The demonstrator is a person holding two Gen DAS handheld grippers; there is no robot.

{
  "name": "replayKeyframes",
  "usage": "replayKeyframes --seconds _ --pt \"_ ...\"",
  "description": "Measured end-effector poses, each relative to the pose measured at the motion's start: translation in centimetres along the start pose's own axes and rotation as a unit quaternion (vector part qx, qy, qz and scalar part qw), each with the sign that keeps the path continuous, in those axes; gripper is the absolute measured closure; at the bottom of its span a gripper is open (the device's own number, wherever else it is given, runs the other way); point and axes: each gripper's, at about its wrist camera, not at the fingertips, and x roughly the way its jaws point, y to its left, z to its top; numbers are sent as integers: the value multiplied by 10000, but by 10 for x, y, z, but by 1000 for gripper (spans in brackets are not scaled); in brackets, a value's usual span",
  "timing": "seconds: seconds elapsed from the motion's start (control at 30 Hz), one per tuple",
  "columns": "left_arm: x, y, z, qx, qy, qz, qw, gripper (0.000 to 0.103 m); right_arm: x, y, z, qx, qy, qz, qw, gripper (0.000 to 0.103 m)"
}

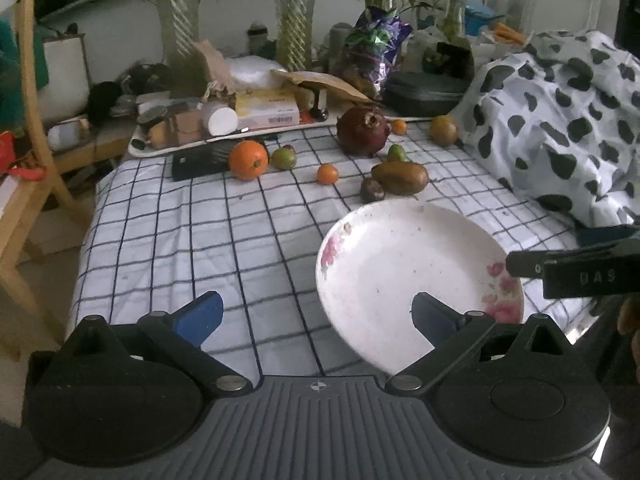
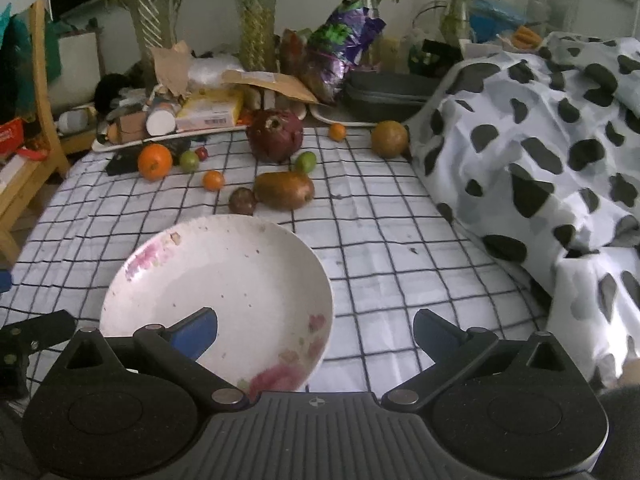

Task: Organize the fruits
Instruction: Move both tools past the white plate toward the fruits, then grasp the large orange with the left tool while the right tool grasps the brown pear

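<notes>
Blue-tipped left claw (image 1: 316, 316) nearest in the left view, fingers spread wide, nothing between them. Right claw (image 2: 316, 332) likewise spread and empty, its left fingertip hanging over the plate (image 2: 168, 292).

Plate: one, white with pink flowers, empty, resting on the checked bedsheet (image 2: 400, 248). From the left claw it sits at about 1 o'clock, close; from the right claw at about 11 o'clock, partly under it.

Fruit all lies beyond the plate's far rim, toward 12 o'clock from both claws. Closest to the plate: small dark round fruit (image 2: 242, 201), touching or just beside the brown oval fruit (image 2: 285, 190). Oval fruit's long axis runs left to right across both views, so a straight-ahead reach would close across its short width. Judgement: right claw has the more direct line to this pair; left claw is better placed for the big orange (image 1: 248, 159) at its 11 o'clock.

Count:
- pomegranate (image 2: 274, 134): one
- big orange: one
- small oranges: two, near one (image 2: 213, 180), far one (image 2: 337, 131)
- green fruits: two, left (image 2: 189, 161), right (image 2: 305, 162)
- brown oval: one
- small dark round: one
- brownish round fruit (image 2: 389, 138) by the spotted quilt (image 2: 540, 140): one
- tiny red one (image 2: 202, 153): one, kind unclear

Nothing yet on the plate.
</notes>
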Motion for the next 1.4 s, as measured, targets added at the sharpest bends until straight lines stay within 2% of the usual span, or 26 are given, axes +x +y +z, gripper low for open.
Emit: replayKeyframes --seconds 0.37,0.53,0.63,0.77,0.9,1.1,1.23,1.3,1.33,1.37,1.4 --pt "26 23 31 -8 -79 63 9999 1 34 -14 23 11 0 435 9991 0" --pt "43 37 43 -224 32 -193 9996 0 51 -19 36 155 74 668 9976 0" --pt "54 44 49 -362 97 -222 9991 0 62 -21 42 201 180 789 9965 0" --pt "69 52 57 -436 238 -330 9982 0 77 -18 48 -17 320 671 9972 0" --pt "77 58 63 -384 114 -306 9987 1 91 -18 56 -172 400 518 9977 0" --pt "94 67 79 -287 -63 -196 9994 1 110 -22 70 -188 448 593 9971 0" --pt "109 73 90 -301 -70 -195 9993 2 121 -14 80 -541 353 530 9965 0" --pt "117 75 96 -293 -53 -158 9994 4 125 -11 84 -689 303 534 9957 0" --pt "121 76 99 -274 -57 -129 9995 16 128 -9 86 -751 282 540 9953 0" --pt "126 77 102 -243 -16 -111 9996 22 130 -8 88 -793 271 565 9949 0" --pt "131 78 104 -221 45 -92 9997 22 132 -8 90 -818 270 603 9945 0"
